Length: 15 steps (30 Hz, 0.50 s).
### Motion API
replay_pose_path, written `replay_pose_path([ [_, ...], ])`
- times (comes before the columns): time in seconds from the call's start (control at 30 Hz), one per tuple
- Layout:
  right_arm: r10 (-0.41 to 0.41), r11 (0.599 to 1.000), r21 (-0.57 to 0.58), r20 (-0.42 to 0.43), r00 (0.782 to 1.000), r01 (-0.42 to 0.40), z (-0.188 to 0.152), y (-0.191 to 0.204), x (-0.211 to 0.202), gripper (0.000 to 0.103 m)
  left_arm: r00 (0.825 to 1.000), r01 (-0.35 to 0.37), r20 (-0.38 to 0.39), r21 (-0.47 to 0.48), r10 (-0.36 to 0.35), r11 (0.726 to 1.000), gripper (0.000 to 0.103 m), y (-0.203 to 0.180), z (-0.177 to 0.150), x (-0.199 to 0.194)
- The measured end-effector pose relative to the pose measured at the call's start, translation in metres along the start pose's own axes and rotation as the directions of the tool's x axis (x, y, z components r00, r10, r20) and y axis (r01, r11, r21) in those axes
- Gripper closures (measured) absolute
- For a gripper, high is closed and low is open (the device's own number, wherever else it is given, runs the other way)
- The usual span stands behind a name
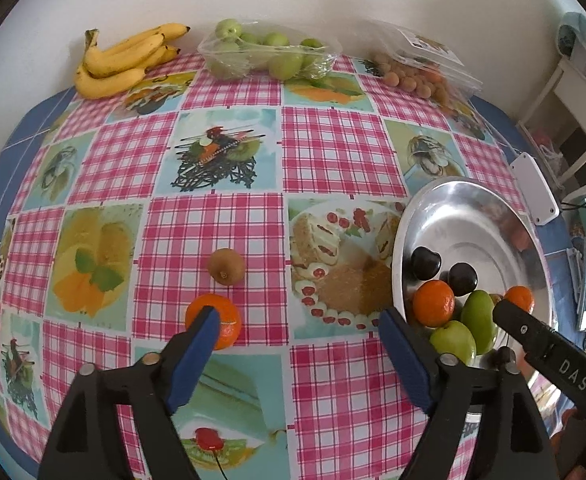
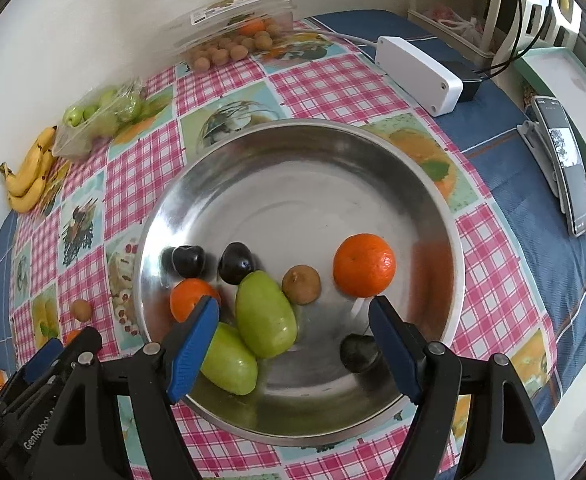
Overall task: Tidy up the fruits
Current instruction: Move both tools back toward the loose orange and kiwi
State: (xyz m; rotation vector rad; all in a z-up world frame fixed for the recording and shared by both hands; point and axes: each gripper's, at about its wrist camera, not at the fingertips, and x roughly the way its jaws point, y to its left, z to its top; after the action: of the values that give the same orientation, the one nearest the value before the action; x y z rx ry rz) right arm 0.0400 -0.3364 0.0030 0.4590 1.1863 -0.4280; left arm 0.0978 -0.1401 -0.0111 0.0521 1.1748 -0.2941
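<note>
My left gripper (image 1: 295, 320) hangs open over the checked tablecloth with nothing between its blue pads. An orange (image 1: 221, 320) lies on the cloth, partly behind the left finger, and a brown kiwi (image 1: 226, 266) sits just beyond it. My right gripper (image 2: 293, 308) is open above the metal bowl (image 2: 293, 200) and holds nothing. The bowl contains two dark plums (image 2: 236, 262), two oranges (image 2: 364, 264), two green fruits (image 2: 265, 314), a kiwi (image 2: 301, 284) and another dark fruit (image 2: 359, 354).
Bananas (image 1: 121, 60), a bag of green fruits (image 1: 269, 54) and a clear box of small brown fruits (image 1: 417, 72) line the far wall. A white box (image 2: 417, 74) and a phone (image 2: 569, 168) lie to the right of the bowl.
</note>
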Motion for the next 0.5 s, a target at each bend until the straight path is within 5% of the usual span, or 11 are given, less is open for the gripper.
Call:
replay_pose_path([
  [0.1,-0.002,1.000,-0.005,-0.007,1.000,0.002,-0.001,0.002,0.002,0.013,1.000,-0.002,-0.012,-0.005,0.002,1.000,0.006,0.001,-0.001,0.004],
  [0.5,-0.018,0.999,-0.034,-0.009,1.000,0.018,-0.003,0.009,0.007,0.013,0.999,-0.032,-0.033,-0.063,0.030,0.997,0.000,0.020,-0.002,0.016],
])
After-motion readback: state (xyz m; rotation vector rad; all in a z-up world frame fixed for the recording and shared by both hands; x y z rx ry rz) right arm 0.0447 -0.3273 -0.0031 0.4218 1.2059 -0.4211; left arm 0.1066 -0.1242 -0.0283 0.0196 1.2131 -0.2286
